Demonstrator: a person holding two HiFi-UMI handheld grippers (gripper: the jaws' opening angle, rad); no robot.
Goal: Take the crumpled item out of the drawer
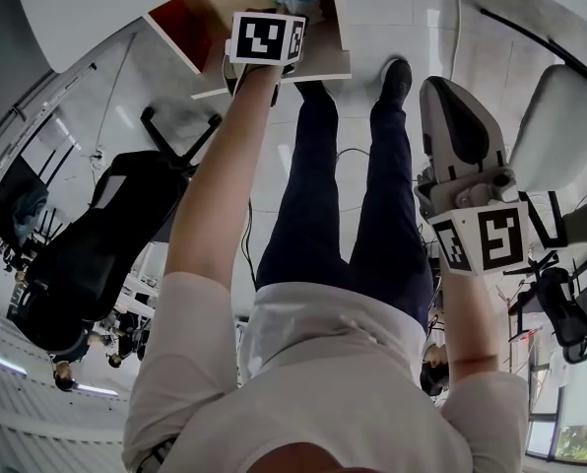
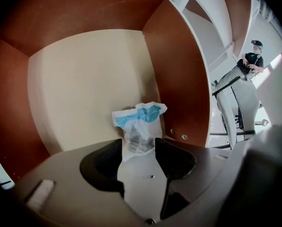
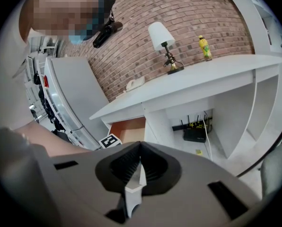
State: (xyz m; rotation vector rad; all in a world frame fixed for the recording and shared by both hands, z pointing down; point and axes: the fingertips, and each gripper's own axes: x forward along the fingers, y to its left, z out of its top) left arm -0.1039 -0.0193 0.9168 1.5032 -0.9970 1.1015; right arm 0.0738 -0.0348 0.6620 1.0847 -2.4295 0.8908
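A crumpled white and blue packet (image 2: 138, 126) lies on the pale floor of the open drawer (image 2: 84, 79), near its brown right wall. My left gripper (image 2: 138, 144) reaches down into the drawer. The packet's lower part fills the gap between its two black pads, which rest against it. In the head view the marker cube hides those jaws, and the packet (image 1: 295, 0) shows just beyond it. My right gripper (image 1: 449, 97) hangs by my right leg, away from the drawer. It is shut (image 3: 140, 148) with nothing in it.
A black office chair (image 1: 106, 235) stands left of my legs and a white chair (image 1: 569, 126) at the right. The white desk carries a lamp (image 3: 162, 44) and a yellow bottle (image 3: 205, 48). A router (image 3: 196, 134) sits under it. A person (image 2: 250, 60) stands far off.
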